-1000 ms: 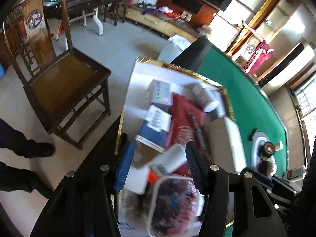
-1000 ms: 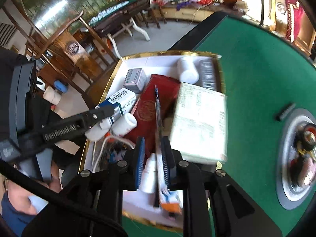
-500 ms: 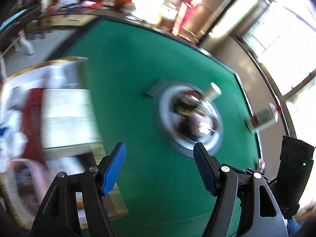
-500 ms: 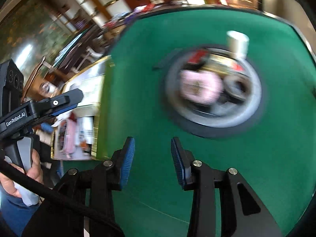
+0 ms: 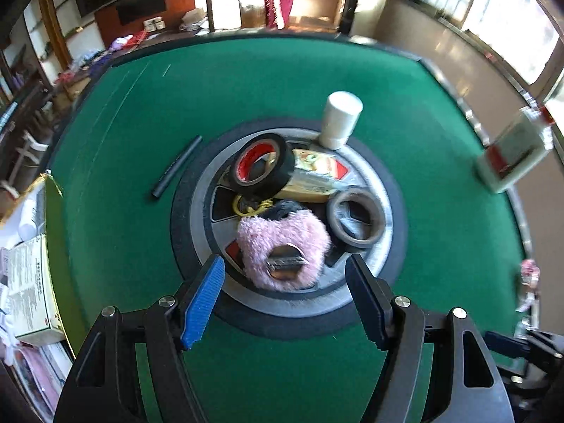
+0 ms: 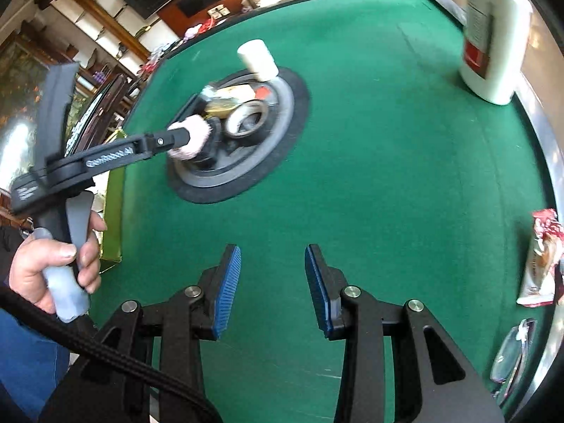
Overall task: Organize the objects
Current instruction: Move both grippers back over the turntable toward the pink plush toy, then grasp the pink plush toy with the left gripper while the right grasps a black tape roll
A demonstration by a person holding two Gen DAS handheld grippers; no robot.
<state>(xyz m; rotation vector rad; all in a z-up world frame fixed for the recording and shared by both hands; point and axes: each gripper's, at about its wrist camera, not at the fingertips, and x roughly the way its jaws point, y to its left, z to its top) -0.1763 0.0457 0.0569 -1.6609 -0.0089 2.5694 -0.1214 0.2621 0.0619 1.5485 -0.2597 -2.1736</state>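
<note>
My left gripper (image 5: pixel 287 298) is open and empty, just short of a pink fluffy item (image 5: pixel 283 243) on the round grey centre disc (image 5: pixel 366 275) of the green table. On the disc also lie a black tape roll (image 5: pixel 262 169), a grey tape ring (image 5: pixel 356 222), a gold packet (image 5: pixel 317 176) and a white bottle (image 5: pixel 340 120). My right gripper (image 6: pixel 272 287) is open and empty above bare green felt, well short of the disc (image 6: pixel 278 127). The left gripper (image 6: pixel 176 137) shows there next to the pink item (image 6: pixel 192 141).
A gold-rimmed tray (image 5: pixel 53 246) with boxes stands at the table's left edge. A black stick (image 5: pixel 176 165) lies left of the disc. A large white bottle (image 6: pixel 493 31) stands far right. A snack packet (image 6: pixel 539 257) and glasses (image 6: pixel 511 356) lie at the right edge.
Both grippers have swung from over the tray to the table's centre. The right gripper has let go of the pen it held and opened. The left gripper stays open.
</note>
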